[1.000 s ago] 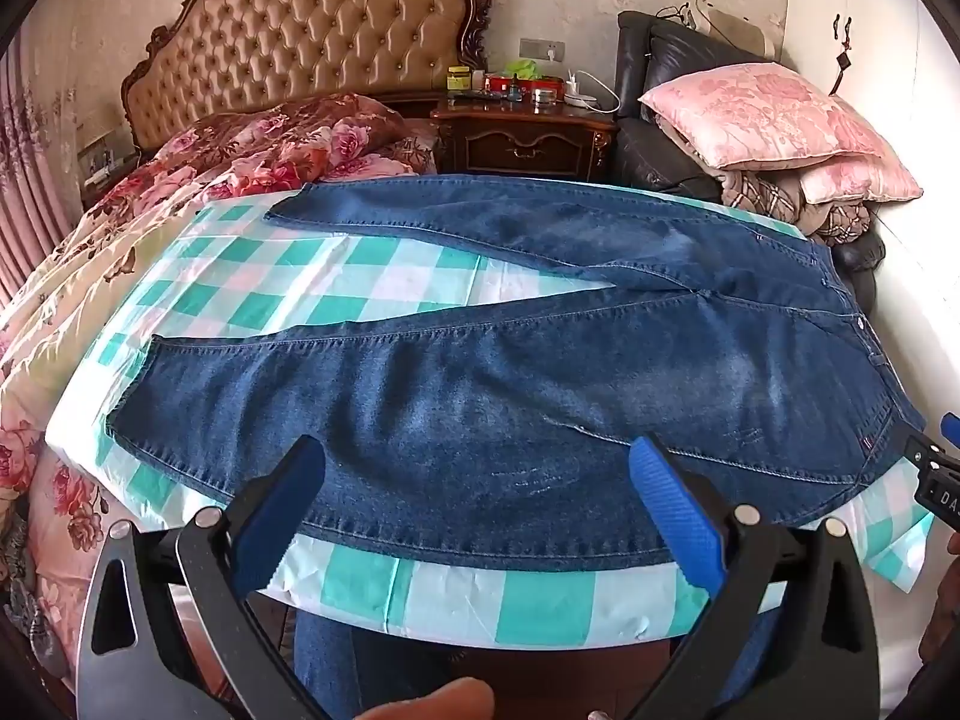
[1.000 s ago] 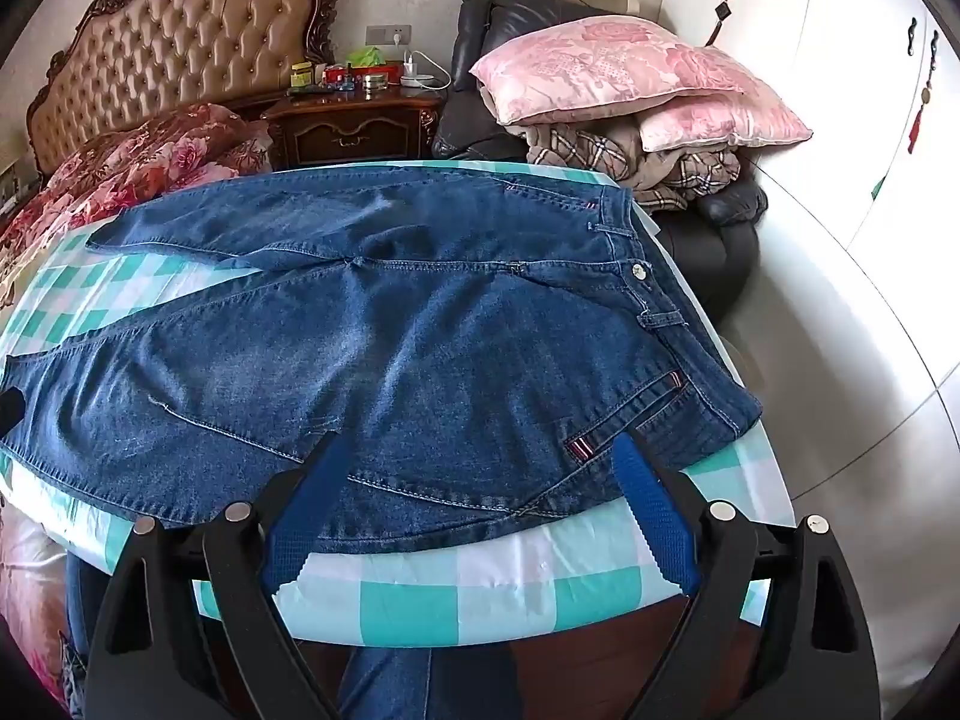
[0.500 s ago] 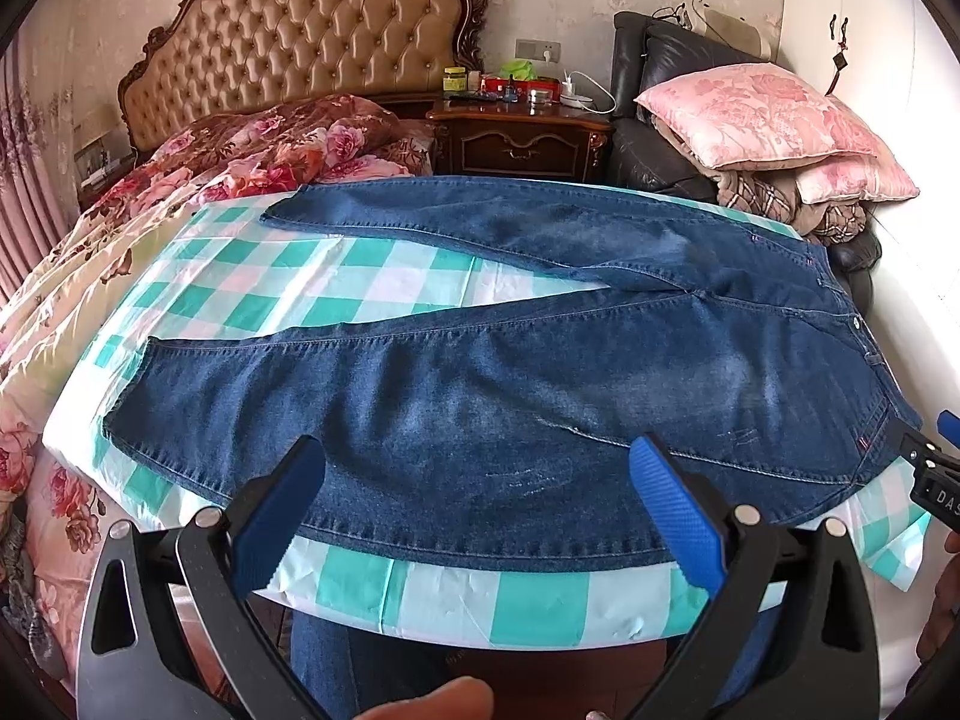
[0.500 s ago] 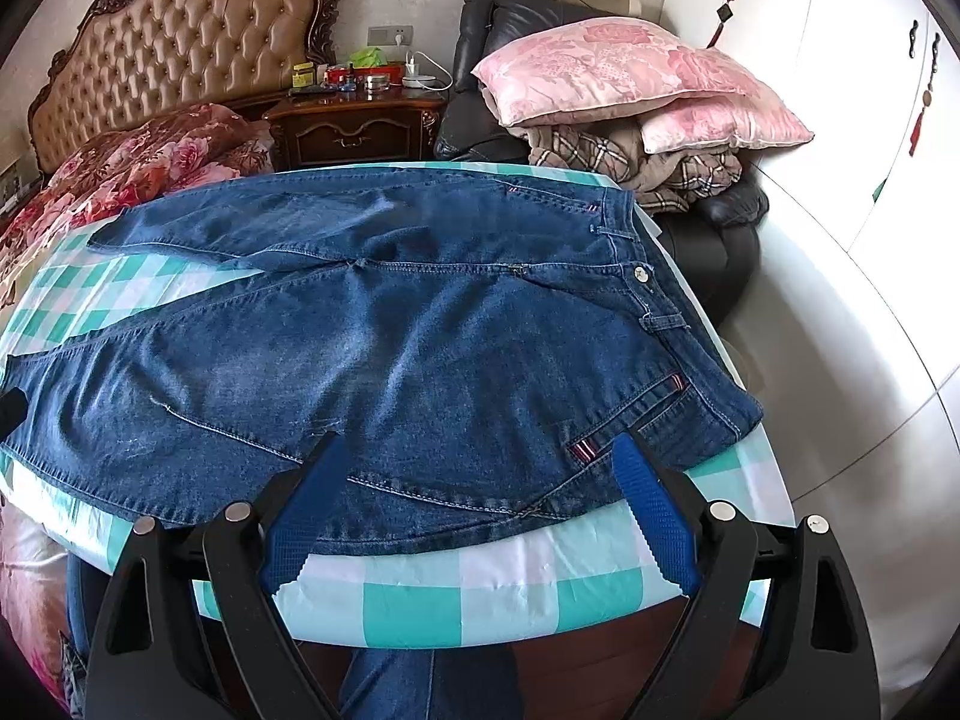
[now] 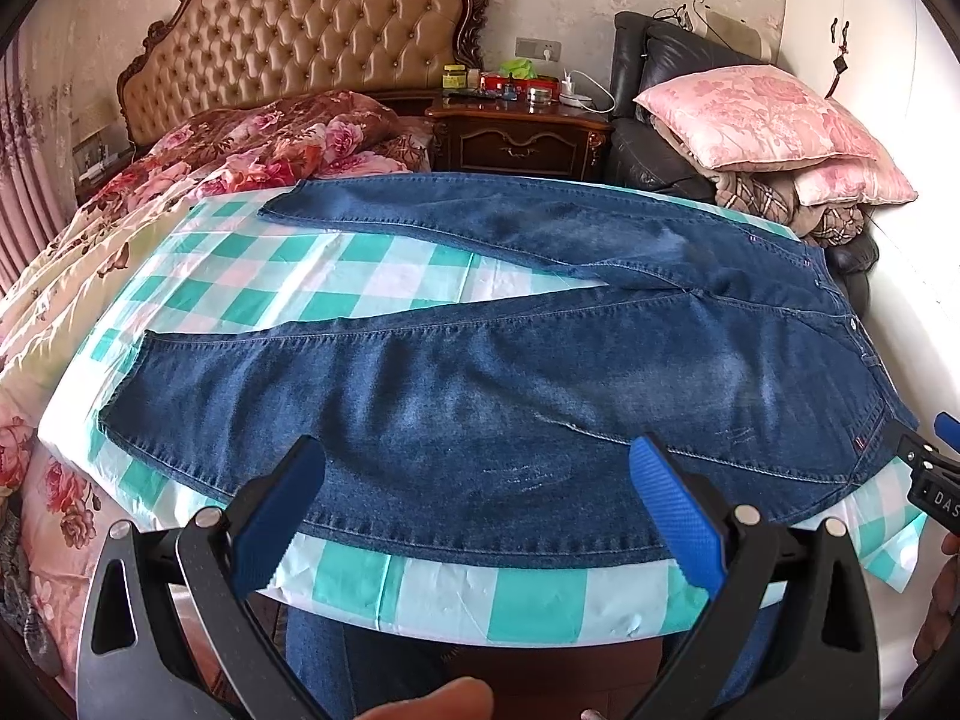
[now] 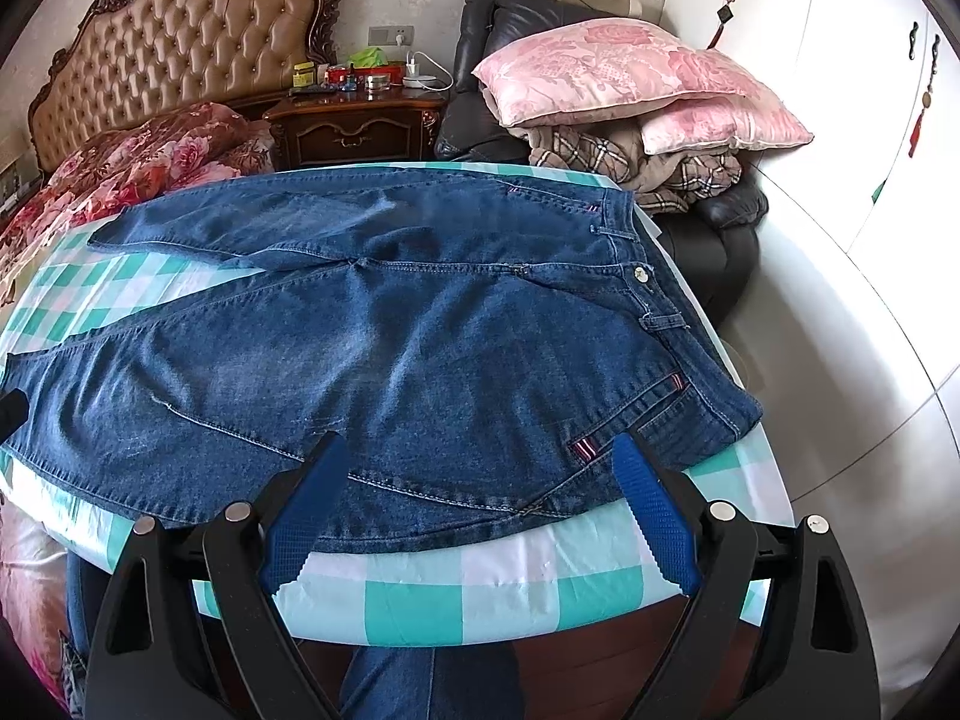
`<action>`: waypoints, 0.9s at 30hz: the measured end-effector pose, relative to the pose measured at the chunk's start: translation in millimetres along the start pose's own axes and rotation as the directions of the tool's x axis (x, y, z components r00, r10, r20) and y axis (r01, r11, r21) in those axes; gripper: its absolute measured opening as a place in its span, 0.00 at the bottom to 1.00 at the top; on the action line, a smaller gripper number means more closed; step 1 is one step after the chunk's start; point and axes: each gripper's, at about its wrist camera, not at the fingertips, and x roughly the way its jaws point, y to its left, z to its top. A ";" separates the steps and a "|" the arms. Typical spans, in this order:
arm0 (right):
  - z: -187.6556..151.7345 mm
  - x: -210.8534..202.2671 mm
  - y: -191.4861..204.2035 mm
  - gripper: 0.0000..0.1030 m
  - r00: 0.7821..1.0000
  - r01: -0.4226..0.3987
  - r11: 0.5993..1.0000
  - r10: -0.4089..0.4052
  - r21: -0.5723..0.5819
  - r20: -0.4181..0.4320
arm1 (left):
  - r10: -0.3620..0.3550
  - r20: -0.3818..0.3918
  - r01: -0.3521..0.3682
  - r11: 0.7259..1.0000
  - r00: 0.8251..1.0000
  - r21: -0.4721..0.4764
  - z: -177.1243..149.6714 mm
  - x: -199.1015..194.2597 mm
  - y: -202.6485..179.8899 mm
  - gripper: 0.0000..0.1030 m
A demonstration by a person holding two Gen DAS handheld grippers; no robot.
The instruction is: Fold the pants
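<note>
Blue denim pants (image 5: 510, 384) lie spread flat on a table covered with a green-and-white checked cloth (image 5: 288, 276). The legs point left and are splayed apart, and the waistband is at the right. The pants also show in the right wrist view (image 6: 390, 348), with the button (image 6: 642, 274) at the right. My left gripper (image 5: 480, 504) is open and empty, hovering above the near hem side of the front leg. My right gripper (image 6: 474, 498) is open and empty, above the near hip and pocket. The right gripper's tip (image 5: 936, 468) shows at the left view's right edge.
A bed with a floral quilt (image 5: 198, 168) and padded headboard stands behind the table at the left. A wooden nightstand (image 5: 516, 138) and a black armchair piled with pink pillows (image 5: 756, 120) stand behind. White wardrobe doors (image 6: 840, 120) are at the right.
Both grippers have drifted very slightly; the view of the pants has barely shifted. Both stay open and the pants have not moved.
</note>
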 end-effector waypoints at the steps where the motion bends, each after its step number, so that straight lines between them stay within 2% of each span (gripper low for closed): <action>1: -0.2 -0.2 -0.2 0.84 1.000 0.004 1.000 -0.004 -0.001 0.001 | -0.001 0.000 0.001 1.000 1.000 0.000 0.1 0.0 0.0 0.99; 5: 0.1 -1.2 0.7 0.84 1.000 0.031 0.999 -0.031 -0.007 0.001 | 0.000 0.000 0.000 1.000 1.000 0.000 0.3 0.1 -0.4 0.99; 27: -1.0 1.6 -0.1 0.84 1.000 0.015 1.000 -0.015 -0.002 -0.006 | -0.004 -0.007 0.004 1.000 1.000 0.002 -0.8 0.9 -3.5 0.99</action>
